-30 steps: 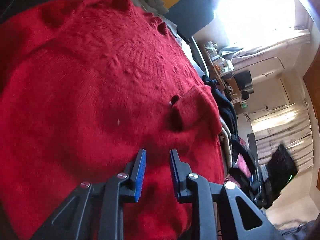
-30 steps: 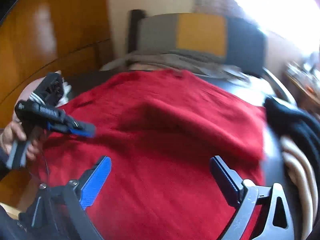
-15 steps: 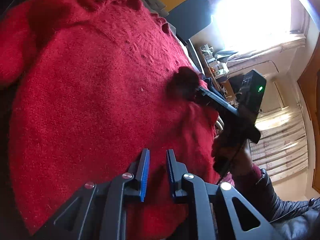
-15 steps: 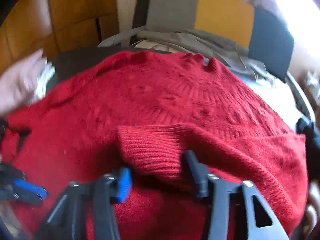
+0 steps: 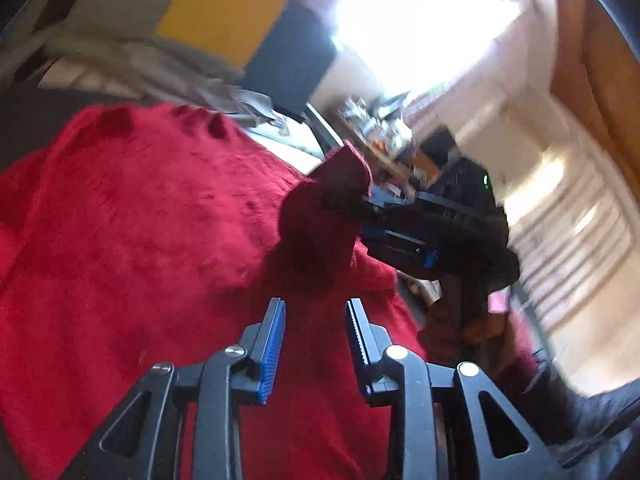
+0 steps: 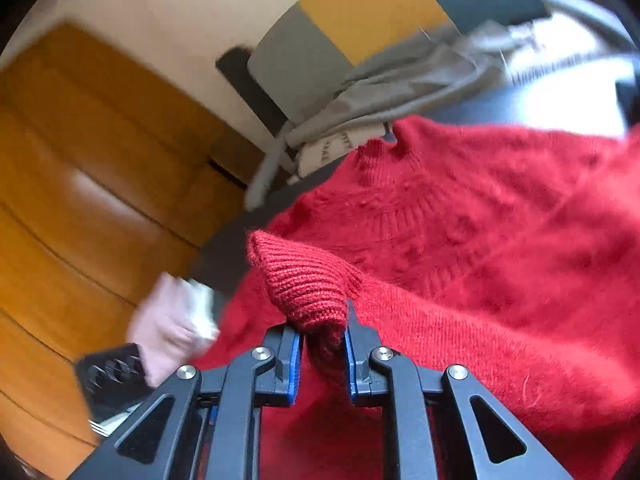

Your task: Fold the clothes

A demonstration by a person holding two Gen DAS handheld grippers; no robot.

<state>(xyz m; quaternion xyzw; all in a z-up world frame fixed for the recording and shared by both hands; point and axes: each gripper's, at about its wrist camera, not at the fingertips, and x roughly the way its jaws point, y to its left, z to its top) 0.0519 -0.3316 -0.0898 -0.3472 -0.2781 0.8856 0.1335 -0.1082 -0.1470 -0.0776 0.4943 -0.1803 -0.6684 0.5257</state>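
Note:
A fuzzy red knit sweater (image 5: 140, 220) lies spread on a dark surface, its neckline (image 6: 400, 148) at the far end. My right gripper (image 6: 322, 328) is shut on the sweater's ribbed sleeve cuff (image 6: 304, 276), which bunches up between the blue pads. In the left wrist view that right gripper (image 5: 372, 208) holds the cuff (image 5: 340, 172) raised above the sweater's body. My left gripper (image 5: 315, 308) hovers over the sweater's lower part, its jaws opening with nothing between them.
A grey, yellow and dark blue cushion (image 6: 360, 12) stands behind the sweater, with a grey garment (image 6: 400, 80) heaped in front of it. Wooden panelling (image 6: 80, 160) runs along the left. A pale pink sleeve (image 6: 172, 320) shows at lower left. A cluttered shelf (image 5: 372, 128) and bright window (image 5: 420, 20) lie beyond.
The right gripper went from wide open to shut on the sleeve cuff, then lifted it over the sweater. The left gripper rose and drew back, its jaws a little wider.

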